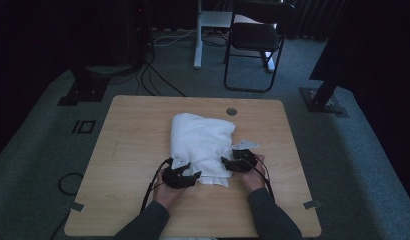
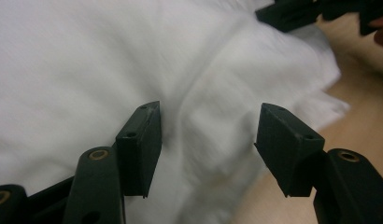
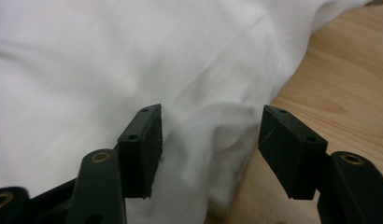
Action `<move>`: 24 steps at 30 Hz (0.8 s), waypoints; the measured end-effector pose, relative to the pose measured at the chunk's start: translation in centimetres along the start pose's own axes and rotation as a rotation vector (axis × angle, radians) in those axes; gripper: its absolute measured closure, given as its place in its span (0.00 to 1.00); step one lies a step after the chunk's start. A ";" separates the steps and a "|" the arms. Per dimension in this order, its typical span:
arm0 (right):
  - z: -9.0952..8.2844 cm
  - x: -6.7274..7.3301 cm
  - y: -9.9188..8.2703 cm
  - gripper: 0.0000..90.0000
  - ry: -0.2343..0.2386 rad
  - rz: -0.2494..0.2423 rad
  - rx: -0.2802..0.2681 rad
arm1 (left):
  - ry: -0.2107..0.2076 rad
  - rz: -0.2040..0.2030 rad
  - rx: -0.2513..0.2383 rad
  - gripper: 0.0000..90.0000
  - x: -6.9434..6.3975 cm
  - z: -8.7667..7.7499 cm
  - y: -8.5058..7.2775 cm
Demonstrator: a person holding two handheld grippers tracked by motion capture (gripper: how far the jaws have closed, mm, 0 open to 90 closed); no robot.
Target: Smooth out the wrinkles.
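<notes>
A white cloth (image 1: pixel 202 145) lies bunched in a rough folded heap on the middle of the wooden table (image 1: pixel 128 150). My left gripper (image 1: pixel 193 176) sits at the heap's near left corner, open, its jaws wide apart over the white cloth (image 2: pixel 208 93). My right gripper (image 1: pixel 225 162) is at the near right edge, also open, with a rumpled fold of the cloth (image 3: pixel 213 126) between its jaws but not pinched. In the left gripper view the right gripper (image 2: pixel 292 11) shows at the top right, across the cloth.
A round grommet hole (image 1: pixel 231 111) sits near the table's far edge. Beyond the table stand a black chair (image 1: pixel 255 40), a white desk leg (image 1: pixel 197 35) and cables on the carpet. Bare wood (image 3: pixel 339 74) lies right of the cloth.
</notes>
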State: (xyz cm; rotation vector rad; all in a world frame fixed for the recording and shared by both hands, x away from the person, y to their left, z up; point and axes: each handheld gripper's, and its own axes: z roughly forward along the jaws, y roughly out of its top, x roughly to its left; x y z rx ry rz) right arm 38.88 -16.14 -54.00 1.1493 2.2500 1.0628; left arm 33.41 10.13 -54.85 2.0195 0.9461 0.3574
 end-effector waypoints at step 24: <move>-5.1 -4.0 -6.2 0.43 -0.024 0.159 -0.041 | 0.055 -0.088 -0.097 0.45 3.4 -6.2 -2.2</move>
